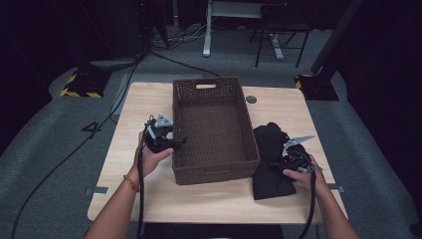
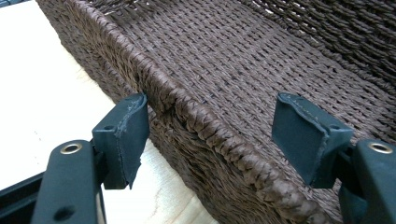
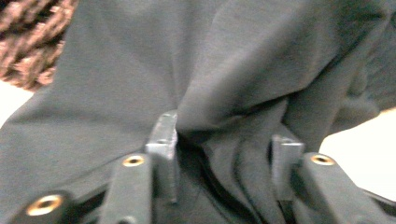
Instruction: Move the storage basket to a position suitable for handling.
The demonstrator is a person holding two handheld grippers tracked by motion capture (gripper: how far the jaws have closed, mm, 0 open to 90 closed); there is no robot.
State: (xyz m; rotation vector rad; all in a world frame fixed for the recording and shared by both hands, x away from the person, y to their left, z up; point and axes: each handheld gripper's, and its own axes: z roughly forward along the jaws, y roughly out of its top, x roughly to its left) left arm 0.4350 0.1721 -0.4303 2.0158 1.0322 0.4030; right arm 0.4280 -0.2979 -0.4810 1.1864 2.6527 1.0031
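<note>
The black cloth lies lengthwise beside the basket, running near-to-far. The right gripper pinches its folds. The left gripper straddles the basket's rim, jaws apart.

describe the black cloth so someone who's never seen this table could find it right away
Start at the light wooden table and find the big brown woven basket in its middle. The black cloth lies crumpled just right of it, at the right gripper. It is the only soft, dark thing on the tabletop.
</note>
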